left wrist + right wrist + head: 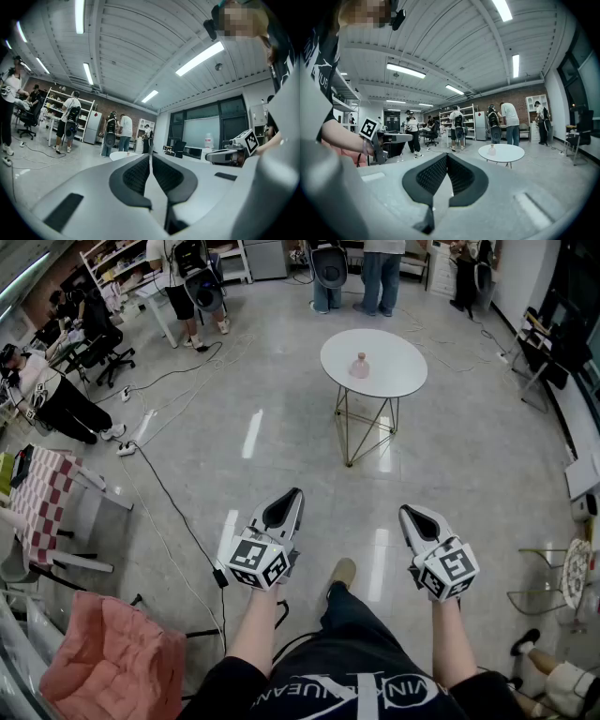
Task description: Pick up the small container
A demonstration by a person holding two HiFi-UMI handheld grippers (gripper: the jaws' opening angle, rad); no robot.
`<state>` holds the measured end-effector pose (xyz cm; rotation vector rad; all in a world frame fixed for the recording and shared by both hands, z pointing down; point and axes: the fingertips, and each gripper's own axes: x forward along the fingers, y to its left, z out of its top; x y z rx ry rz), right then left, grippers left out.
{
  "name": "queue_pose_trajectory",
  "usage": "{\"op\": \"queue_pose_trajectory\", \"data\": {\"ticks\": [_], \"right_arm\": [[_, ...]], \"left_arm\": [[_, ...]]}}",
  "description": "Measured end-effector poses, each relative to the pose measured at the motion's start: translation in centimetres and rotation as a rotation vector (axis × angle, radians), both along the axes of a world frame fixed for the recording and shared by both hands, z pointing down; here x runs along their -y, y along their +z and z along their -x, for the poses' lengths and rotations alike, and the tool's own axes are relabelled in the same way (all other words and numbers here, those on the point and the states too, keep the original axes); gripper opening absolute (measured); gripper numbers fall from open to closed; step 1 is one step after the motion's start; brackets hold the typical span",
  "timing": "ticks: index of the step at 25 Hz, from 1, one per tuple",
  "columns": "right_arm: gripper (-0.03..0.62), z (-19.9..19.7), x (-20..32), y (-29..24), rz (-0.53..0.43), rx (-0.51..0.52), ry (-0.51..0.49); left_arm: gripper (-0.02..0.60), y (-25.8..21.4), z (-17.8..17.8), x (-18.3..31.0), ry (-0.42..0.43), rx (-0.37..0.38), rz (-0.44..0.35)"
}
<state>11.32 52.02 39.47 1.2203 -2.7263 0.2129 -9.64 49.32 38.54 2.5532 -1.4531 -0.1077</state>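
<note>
The small container point(359, 366), a pale pink bottle-like vessel, stands upright near the middle of a round white table point(394, 381) some way ahead across the floor. In the right gripper view the container point(491, 149) sits on that table point(506, 153) to the right of the jaws. Held out low in front of the person, my left gripper point(293, 495) and right gripper point(409, 513) are far short of the table. Both are shut with nothing between the pads. The left gripper point(150, 158) shows its pads meeting, and so does the right gripper point(446, 157).
The table stands on thin wire legs point(352, 427). Cables point(178, 512) trail over the glossy floor at left. Several people point(380, 273) stand behind the table by shelves. A pink cushion point(108, 657) and a checked table point(42, 498) lie at left, and a wire chair point(553, 587) at right.
</note>
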Motion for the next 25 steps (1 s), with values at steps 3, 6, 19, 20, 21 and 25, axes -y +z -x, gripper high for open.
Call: {"op": "queue_pose_trajectory", "data": {"ticks": [3, 6, 19, 20, 21, 25], "right_arm": [[0.006, -0.3, 2.7, 0.0, 0.002, -0.003, 0.003], [0.006, -0.4, 5.3, 0.0, 0.003, -0.005, 0.006], [0.006, -1.3, 14.0, -0.3, 0.012, -0.006, 0.028], [0.006, -1.3, 14.6, -0.3, 0.012, -0.004, 0.029], [0.006, -1.4, 15.3, -0.3, 0.013, -0.001, 0.03], [0.006, -2.1, 17.7, -0.2, 0.016, 0.003, 0.026]], "left_arm": [[0.021, -0.1, -0.2, 2.7, -0.004, -0.004, -0.001], [0.021, -0.2, -0.2, 5.3, -0.004, -0.002, 0.002], [0.021, -0.8, -1.0, 13.8, 0.003, -0.009, 0.012], [0.021, -0.8, -1.0, 14.5, 0.002, -0.007, 0.012], [0.021, -0.8, -1.0, 15.1, 0.0, -0.007, 0.011], [0.021, -0.6, -1.5, 17.4, -0.006, -0.012, 0.012]]}}
